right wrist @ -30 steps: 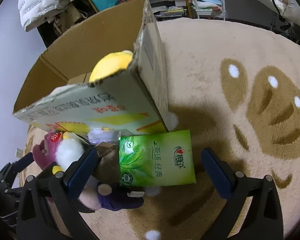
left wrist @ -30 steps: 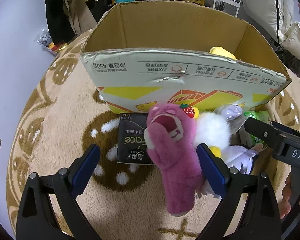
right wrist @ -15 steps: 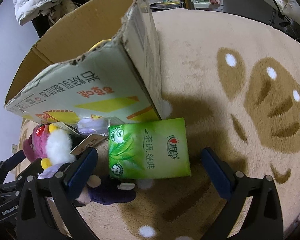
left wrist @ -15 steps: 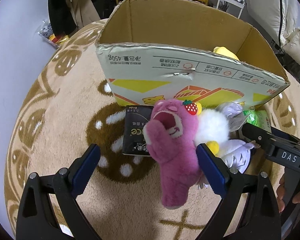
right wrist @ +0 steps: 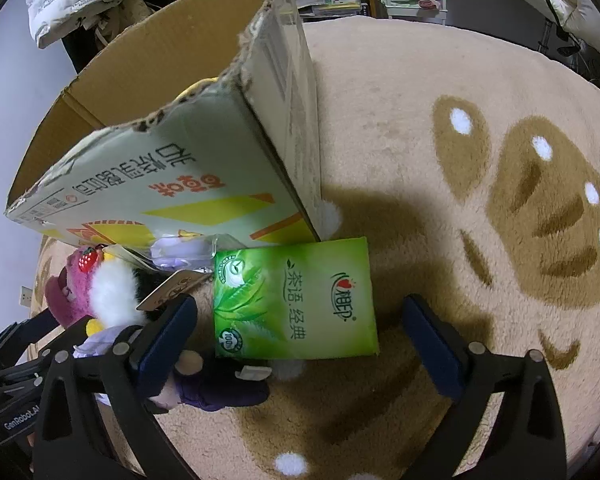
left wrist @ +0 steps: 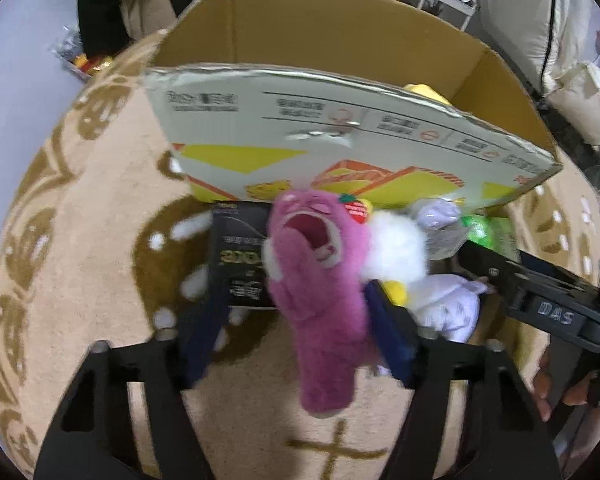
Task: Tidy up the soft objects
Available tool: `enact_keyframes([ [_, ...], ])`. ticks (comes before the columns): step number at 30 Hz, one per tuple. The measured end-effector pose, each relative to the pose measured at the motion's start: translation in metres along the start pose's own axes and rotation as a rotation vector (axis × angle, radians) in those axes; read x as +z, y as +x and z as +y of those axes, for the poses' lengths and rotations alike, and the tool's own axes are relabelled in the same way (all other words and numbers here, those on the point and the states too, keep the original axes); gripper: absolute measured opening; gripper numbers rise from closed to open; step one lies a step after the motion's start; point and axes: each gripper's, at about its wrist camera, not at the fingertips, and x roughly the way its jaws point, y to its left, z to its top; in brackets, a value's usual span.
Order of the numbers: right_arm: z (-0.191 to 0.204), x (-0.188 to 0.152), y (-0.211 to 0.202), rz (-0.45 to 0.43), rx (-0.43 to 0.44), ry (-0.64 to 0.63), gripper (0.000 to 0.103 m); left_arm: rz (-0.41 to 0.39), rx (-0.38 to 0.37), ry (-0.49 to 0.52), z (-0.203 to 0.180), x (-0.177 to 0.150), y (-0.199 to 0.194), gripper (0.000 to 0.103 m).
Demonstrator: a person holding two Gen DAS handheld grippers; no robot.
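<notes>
1. One cardboard box [left wrist: 340,148] stands on the rug [right wrist: 440,128]; one pink plush bear [left wrist: 320,292], one white plush [left wrist: 396,248] and two flat packs lie at its front edge.
2. The green pack [right wrist: 296,300] shows a "100%" seal; the right gripper's body reads "DAS".
3. Left gripper [left wrist: 296,320]: fingers narrowed around the bear, grip unclear through blur.
4. Right gripper [right wrist: 300,344]: spread wide, holding nothing, straddling the green pack.
5. Only the left view shows the black pack [left wrist: 240,256].

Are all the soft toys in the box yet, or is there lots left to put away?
Only a little is done: one yellow toy peeks out of the box. Right now the left claw is closing around the pink bear, though it isn't clearly squeezed yet. The right claw is open over the green pack. The white fluffy toy, purple toy and black pack lie on the rug.
</notes>
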Motion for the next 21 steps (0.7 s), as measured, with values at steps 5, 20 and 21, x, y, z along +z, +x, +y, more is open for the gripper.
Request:
enact_keyframes([
  [5,0.009,-0.001,0.0,-0.005,0.024,-0.019,0.088,0.017,-0.067,-0.021,-0.001,0.0,0.003,0.04],
  [20,0.006,-0.002,0.004,0.0,0.042,-0.011,0.079,0.02,-0.09,-0.057,-0.002,-0.007,0.004,0.037],
  [21,0.005,-0.001,0.003,0.0,0.042,-0.014,0.079,0.02,-0.086,-0.059,0.0,-0.008,0.003,0.037],
])
